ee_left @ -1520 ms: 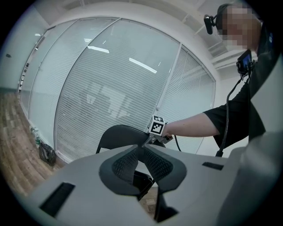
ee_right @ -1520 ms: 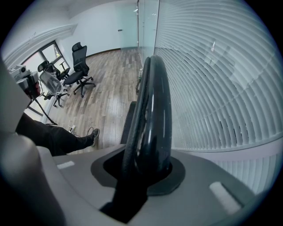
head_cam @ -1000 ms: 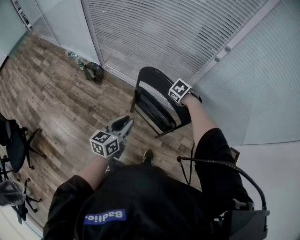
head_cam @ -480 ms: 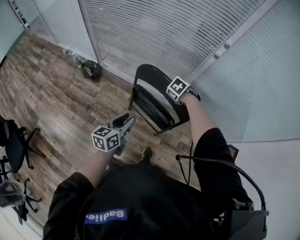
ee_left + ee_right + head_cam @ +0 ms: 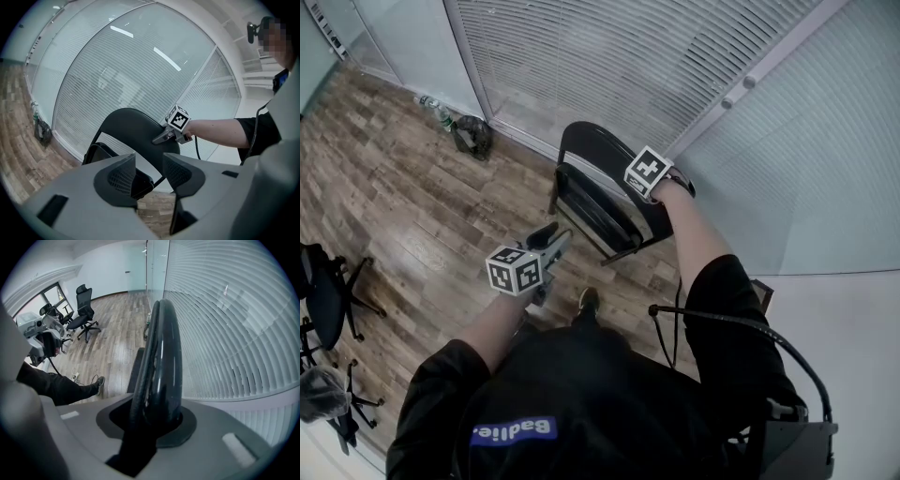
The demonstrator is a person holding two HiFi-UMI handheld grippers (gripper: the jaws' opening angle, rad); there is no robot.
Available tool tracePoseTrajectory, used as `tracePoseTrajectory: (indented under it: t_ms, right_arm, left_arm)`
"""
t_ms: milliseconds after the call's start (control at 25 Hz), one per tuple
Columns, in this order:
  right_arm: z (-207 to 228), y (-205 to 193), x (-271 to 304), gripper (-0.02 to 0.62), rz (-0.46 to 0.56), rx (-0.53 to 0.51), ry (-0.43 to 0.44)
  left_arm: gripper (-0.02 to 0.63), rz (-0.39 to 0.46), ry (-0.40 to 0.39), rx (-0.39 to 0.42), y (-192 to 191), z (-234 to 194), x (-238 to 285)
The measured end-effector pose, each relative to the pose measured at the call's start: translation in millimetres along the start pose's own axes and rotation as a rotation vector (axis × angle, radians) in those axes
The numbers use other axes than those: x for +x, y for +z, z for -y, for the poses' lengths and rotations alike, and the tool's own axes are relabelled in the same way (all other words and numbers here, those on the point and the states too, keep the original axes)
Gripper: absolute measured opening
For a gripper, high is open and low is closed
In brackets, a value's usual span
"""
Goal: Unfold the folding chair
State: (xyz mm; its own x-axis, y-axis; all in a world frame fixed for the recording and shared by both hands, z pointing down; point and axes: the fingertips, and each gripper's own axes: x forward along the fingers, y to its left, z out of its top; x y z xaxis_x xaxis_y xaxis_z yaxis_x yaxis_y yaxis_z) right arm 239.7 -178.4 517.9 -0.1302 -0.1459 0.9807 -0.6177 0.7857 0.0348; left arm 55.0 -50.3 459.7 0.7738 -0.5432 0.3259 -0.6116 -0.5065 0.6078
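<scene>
Black folding chair (image 5: 598, 208) x1, backrest top clamped in R gripper (image 5: 157, 420) jaws; L gripper (image 5: 149, 171) jaws just-widened, apart, nothing betw.

- Folding chair (image 5: 598, 208) stands folded just in front of the blinded glass wall (image 5: 609, 66), which leaves little room behind its backrest (image 5: 605, 150).
- My right gripper (image 5: 157, 416) is clamped on the backrest's top edge. The wall is close on one side, open floor on the other.
- My left gripper (image 5: 149, 171), jaws just opened wider with nothing between them, has free air up to the chair.
- Wood floor (image 5: 403, 206) left of the chair is open.
- My shoe (image 5: 588, 302) sits near the chair's feet.
- Dark bag (image 5: 473, 136) lies at the wall's foot and an office chair (image 5: 323, 291) stands far left, both well apart from the folding chair.
</scene>
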Motion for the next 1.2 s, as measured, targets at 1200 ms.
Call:
tracePoseTrajectory:
  t_ms: [1200]
  right_arm:
    - [7.4,-2.1,3.3,0.114,-0.005,-0.007,-0.016]
  left_arm:
    - [0.198,-0.087,0.003,-0.227,-46.0,-38.5,91.7]
